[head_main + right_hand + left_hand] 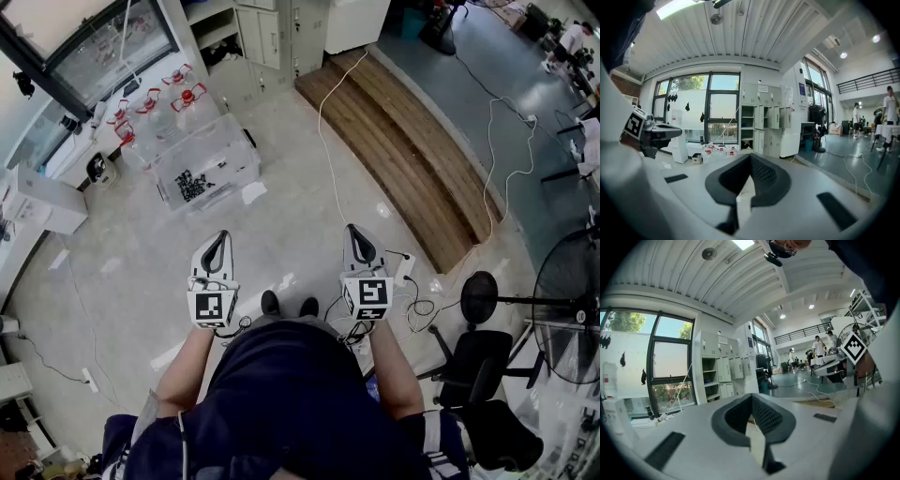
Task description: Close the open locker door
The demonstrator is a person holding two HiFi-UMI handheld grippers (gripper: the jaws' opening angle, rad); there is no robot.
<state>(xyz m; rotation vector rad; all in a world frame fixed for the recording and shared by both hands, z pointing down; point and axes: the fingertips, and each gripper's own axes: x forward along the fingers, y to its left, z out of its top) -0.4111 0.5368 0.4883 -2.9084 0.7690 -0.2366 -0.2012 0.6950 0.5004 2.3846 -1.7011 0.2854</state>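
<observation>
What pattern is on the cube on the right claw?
Black and white blocky squares, like a little maze. The cube shows best in the head view.

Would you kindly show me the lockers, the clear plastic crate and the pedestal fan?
lockers (773, 117): right gripper view, on a door front.
clear plastic crate (234, 178): head view, on its side wall.
pedestal fan (567, 309): head view, on its wire cage.

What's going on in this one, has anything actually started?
A person stands on the open floor with a gripper in each hand. The left claw and the right claw are both shut and hold nothing. The lockers stand across the room ahead, and at least one door there looks ajar. Neither claw is anywhere near them, so closing the door has not begun.
</observation>
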